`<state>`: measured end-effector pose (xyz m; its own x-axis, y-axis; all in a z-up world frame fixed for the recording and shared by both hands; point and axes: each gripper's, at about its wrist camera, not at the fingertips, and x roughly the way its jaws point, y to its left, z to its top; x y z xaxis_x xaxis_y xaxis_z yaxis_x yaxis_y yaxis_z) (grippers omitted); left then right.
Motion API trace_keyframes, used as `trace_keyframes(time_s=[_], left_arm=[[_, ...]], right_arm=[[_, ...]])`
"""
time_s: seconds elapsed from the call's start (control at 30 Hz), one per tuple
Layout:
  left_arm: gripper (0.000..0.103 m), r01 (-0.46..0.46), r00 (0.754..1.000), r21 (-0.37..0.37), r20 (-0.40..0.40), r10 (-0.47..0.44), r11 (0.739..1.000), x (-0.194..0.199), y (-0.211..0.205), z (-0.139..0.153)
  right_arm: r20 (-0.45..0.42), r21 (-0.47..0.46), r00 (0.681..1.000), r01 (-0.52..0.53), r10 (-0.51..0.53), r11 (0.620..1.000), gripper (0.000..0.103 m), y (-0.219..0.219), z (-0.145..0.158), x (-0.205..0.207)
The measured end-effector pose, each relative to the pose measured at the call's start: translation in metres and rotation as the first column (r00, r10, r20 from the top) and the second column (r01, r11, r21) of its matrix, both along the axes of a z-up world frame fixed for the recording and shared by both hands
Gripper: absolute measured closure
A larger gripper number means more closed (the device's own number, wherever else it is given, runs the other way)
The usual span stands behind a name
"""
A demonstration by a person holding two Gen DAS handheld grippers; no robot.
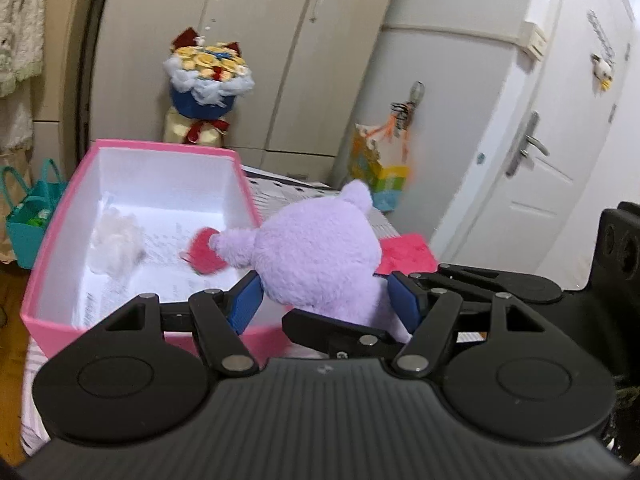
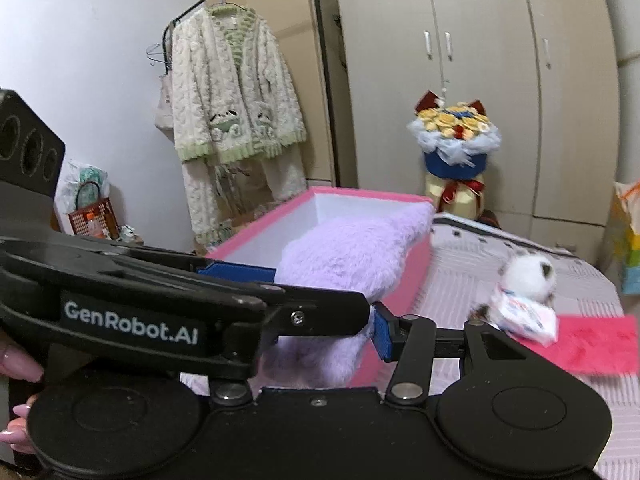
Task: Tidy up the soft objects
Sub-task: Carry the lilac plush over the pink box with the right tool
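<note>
Bedding (image 2: pixel 520 280) with a pale stripe carries everything here, and on it, to the left, stands the pink box (image 1: pixel 132 148), open-topped, white inside. That box reads as the place where the soft things are meant to go. In it already lie a white fluffy item (image 1: pixel 116 244) toward the near left and a red plush piece (image 1: pixel 204 254) toward the right wall.

The purple plush toy (image 1: pixel 320 256) is the thing in hand. It is off the bed, at the box's near right corner, part of it over the rim. Both tongs grip it together: the left gripper (image 1: pixel 326 300) has its blue pads pressed into the body on either side, about half open around the bulk, and the right gripper (image 2: pixel 324 300) clamps it at a similar width, one pad above and one below in its own view.

To do this well, I judge the two tongs should travel together so the toy is not stretched or twisted, clear the pink rim fully, then lower into the free middle of the floor before either one lets go. Releasing over the rim risks it tipping back onto the bed.

On the bed to the right, well apart from the box, lie a small white plush (image 2: pixel 524 276) and a pink cloth (image 2: pixel 596 344), likely next.
</note>
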<state>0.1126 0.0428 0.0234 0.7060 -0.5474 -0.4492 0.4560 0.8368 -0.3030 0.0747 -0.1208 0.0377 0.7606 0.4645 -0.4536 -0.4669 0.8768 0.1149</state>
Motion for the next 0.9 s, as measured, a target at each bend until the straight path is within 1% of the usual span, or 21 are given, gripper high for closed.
trace_keyframes(time_s=[0.13,0.27,0.33,0.43,0.47,0.53,0.57,0.6,0.67,0.73,0.83,0.9], left_arm=[[0.035,-0.051,0.999,0.017,0.0,0.051,0.999,0.03,0.014,0.004],[0.036,-0.097,0.995,0.032,-0.019,0.097,0.995,0.066,0.027,0.005],[0.036,-0.107,0.993,0.029,-0.055,0.108,0.994,0.089,0.034,0.005],[0.035,-0.105,0.986,0.001,-0.13,0.104,0.994,0.125,0.044,0.004],[0.036,-0.108,0.982,-0.002,-0.154,0.106,0.994,0.137,0.046,0.003],[0.038,-0.116,0.976,0.008,-0.183,0.116,0.993,0.155,0.049,0.0],[0.041,-0.118,0.972,0.02,-0.2,0.12,0.993,0.165,0.05,-0.002],[0.041,-0.118,0.966,0.026,-0.228,0.121,0.993,0.175,0.051,-0.006],[0.041,-0.124,0.949,0.015,-0.289,0.123,0.992,0.192,0.053,-0.013],[0.041,-0.125,0.94,0.023,-0.316,0.126,0.992,0.206,0.056,-0.019],[0.041,-0.128,0.927,0.034,-0.352,0.132,0.991,0.223,0.056,-0.028],[0.042,-0.13,0.924,0.051,-0.357,0.139,0.99,0.23,0.054,-0.032]], right_arm=[[-0.002,0.022,0.999,-0.034,0.034,0.999,0.048,0.016,-0.001,0.031],[-0.022,0.05,0.998,-0.06,0.061,0.997,0.048,0.033,-0.003,0.069],[-0.05,0.048,0.996,-0.078,0.081,0.996,0.048,0.04,-0.004,0.091],[-0.079,0.012,0.993,-0.089,0.089,0.996,0.048,0.049,-0.002,0.118],[-0.098,0.014,0.991,-0.09,0.091,0.996,0.048,0.051,-0.002,0.129],[-0.169,0.042,0.98,-0.097,0.103,0.994,0.048,0.051,-0.004,0.152],[-0.21,0.056,0.972,-0.096,0.106,0.994,0.048,0.05,-0.007,0.164],[-0.252,0.066,0.962,-0.088,0.102,0.994,0.048,0.05,-0.009,0.176],[-0.303,0.073,0.947,-0.087,0.105,0.994,0.048,0.052,-0.014,0.191],[-0.34,0.075,0.934,-0.085,0.105,0.994,0.048,0.055,-0.02,0.206],[-0.388,0.051,0.915,-0.099,0.111,0.994,0.048,0.061,-0.028,0.225],[-0.387,-0.018,0.914,-0.142,0.124,0.99,0.048,0.07,-0.033,0.228]])
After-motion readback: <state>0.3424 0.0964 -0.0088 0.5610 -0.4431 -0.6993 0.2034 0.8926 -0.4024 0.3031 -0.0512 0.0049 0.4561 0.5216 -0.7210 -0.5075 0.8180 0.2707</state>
